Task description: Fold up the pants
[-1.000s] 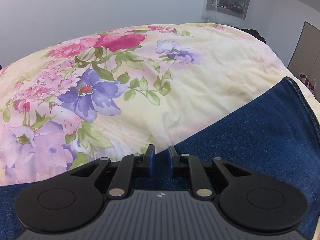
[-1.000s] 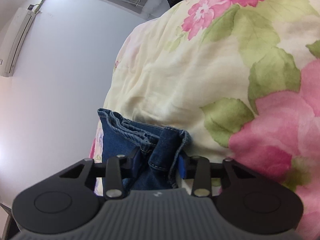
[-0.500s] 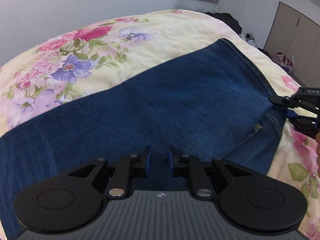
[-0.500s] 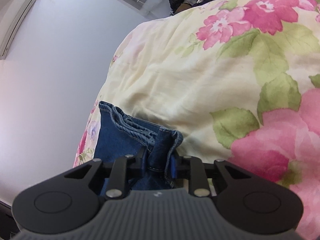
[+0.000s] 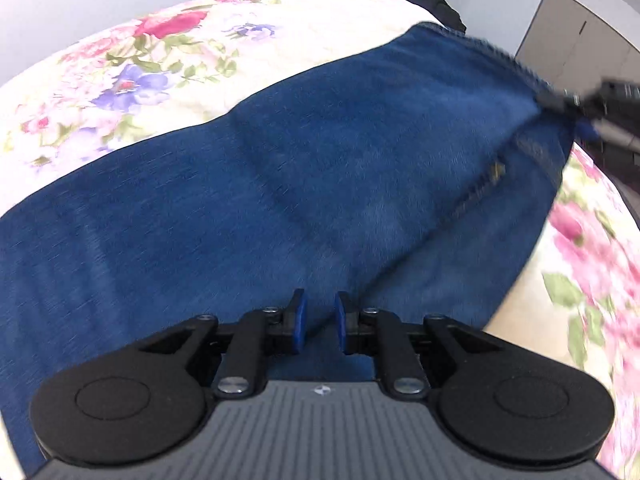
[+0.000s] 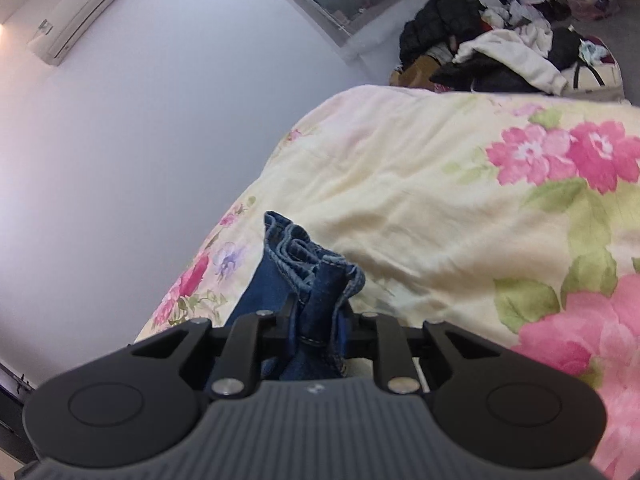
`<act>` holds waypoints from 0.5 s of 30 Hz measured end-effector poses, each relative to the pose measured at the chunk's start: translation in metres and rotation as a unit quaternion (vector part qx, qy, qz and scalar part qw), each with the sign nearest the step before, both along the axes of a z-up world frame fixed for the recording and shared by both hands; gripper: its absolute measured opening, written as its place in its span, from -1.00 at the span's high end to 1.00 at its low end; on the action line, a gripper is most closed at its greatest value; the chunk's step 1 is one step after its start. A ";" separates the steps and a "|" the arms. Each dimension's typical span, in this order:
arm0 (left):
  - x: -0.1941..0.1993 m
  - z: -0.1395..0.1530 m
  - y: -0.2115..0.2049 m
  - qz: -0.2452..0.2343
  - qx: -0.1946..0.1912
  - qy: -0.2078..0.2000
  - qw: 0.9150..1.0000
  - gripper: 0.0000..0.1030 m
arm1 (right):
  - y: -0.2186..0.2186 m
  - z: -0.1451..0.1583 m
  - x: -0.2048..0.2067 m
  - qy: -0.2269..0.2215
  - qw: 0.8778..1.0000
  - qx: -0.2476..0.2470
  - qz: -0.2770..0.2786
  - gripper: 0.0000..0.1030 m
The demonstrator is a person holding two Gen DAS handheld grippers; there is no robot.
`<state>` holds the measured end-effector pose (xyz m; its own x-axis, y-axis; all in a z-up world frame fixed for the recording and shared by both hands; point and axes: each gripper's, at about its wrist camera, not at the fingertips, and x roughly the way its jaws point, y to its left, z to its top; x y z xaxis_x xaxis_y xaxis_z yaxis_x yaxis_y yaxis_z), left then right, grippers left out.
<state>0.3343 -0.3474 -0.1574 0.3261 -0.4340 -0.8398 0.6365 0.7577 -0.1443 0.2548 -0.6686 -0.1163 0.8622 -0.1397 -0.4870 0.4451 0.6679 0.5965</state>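
Note:
Blue jeans (image 5: 320, 184) lie spread across a floral bedspread (image 5: 160, 60). My left gripper (image 5: 320, 316) is narrowly shut on the denim at the near edge, and the cloth runs down between its blue pads. In the right wrist view the jaws of my right gripper (image 6: 318, 316) are closing on a bunched fold of the jeans (image 6: 316, 280), which sticks up past the fingers. That right gripper (image 5: 576, 116) also shows at the far right of the left wrist view. There it lifts a stitched corner of the jeans off the bed.
The bedspread (image 6: 440, 220) stretches away to the right with pink flowers. A pile of dark and white clothes (image 6: 500, 48) lies beyond the bed's far end. A white wall with an air conditioner (image 6: 88, 4) stands on the left. Wardrobe doors (image 5: 580, 40) are at the back right.
The right jaws have closed tighter on the denim fold and risen, lifting the jeans' corner. The left wrist view has swung from the flowers over the jeans, which now fill it.

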 end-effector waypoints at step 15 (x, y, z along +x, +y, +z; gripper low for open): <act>0.011 0.069 0.213 0.143 -0.034 -0.049 0.988 0.63 | 0.193 0.109 0.037 -0.012 0.968 -0.226 0.111 0.73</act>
<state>0.3448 -0.1343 -0.0879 0.5223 -0.3673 -0.7696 0.4113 0.8991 -0.1499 0.2923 -0.4753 -0.0077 0.9052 -0.1447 -0.3996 0.2516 0.9402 0.2295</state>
